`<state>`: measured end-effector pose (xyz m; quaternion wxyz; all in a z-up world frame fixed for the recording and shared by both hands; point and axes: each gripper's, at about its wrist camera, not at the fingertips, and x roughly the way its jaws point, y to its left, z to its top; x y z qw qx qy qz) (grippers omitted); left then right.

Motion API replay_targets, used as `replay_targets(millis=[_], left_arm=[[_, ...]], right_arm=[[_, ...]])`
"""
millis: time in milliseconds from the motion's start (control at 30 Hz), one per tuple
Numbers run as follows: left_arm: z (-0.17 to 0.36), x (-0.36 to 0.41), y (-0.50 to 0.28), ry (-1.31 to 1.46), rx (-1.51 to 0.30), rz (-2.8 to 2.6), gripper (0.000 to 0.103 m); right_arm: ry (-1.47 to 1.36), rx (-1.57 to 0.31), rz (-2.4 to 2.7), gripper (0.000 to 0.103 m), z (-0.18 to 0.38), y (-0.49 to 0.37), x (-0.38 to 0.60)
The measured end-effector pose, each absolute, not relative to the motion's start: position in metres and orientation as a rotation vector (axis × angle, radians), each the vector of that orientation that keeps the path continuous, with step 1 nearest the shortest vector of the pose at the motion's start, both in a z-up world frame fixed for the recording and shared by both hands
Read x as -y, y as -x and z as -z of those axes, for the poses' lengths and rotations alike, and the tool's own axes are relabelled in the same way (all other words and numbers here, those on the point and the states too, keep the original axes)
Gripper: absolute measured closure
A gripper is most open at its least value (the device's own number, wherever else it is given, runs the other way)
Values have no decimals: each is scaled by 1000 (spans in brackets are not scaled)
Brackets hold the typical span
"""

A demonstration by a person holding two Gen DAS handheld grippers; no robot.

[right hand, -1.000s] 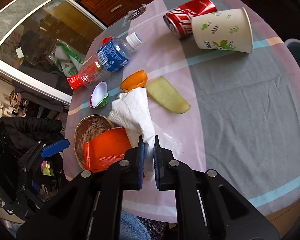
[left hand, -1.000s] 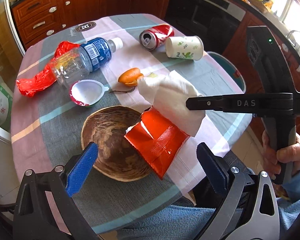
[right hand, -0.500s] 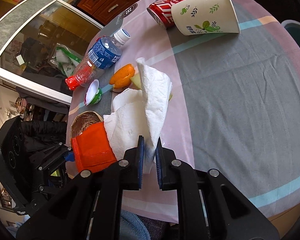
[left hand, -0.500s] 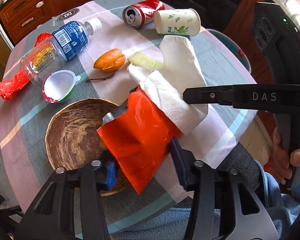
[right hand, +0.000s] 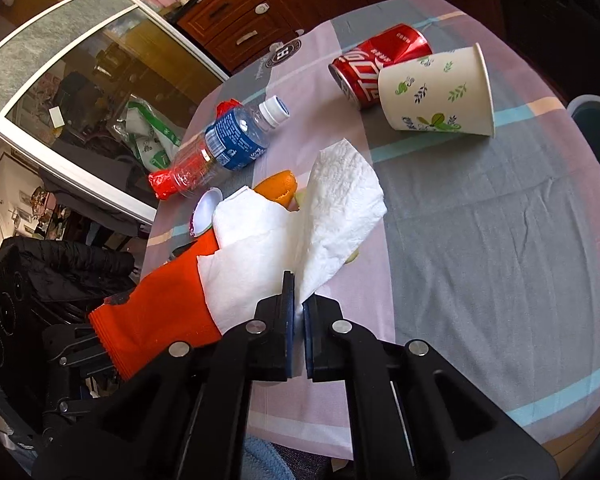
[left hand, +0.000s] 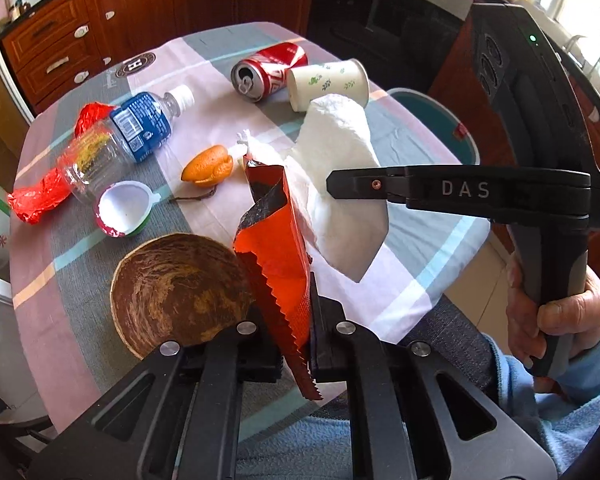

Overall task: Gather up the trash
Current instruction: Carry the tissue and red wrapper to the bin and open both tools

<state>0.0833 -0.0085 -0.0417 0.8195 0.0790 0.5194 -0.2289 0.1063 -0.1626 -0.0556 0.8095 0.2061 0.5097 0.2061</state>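
Observation:
My left gripper pinches the toothed end of an orange foil wrapper, its jaws still closing, and holds it upright over the rim of the wooden bowl. In the right wrist view the wrapper lies across the lower left, its end in the left gripper. My right gripper closes its jaws on a white paper towel, which hangs raised above the table. From the left wrist view the right gripper shows side-on in front of the towel.
On the striped tablecloth lie a plastic bottle, a red can, a paper cup, orange peel, a small white tub and red plastic. A teal seat stands beyond the right edge.
The left gripper went from wide open to shut on the orange wrapper and lifted it off the bowl to stand upright. The paper towel rose and unfolded in the right gripper.

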Motion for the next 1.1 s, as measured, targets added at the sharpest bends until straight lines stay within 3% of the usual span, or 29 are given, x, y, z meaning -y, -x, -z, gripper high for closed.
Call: replay_targets(millis=[500, 800, 1100], left_arm=[[-22, 53, -92, -182, -957, 539, 94], [-26, 174, -128, -257, -942, 703, 94], [12, 291, -159, -330, -1010, 835, 94]], right_arm=[[-533, -878, -368, 99, -17, -89, 248], [-586, -767, -238, 99, -41, -83, 341], [-644, -789, -61, 99, -6, -87, 441]])
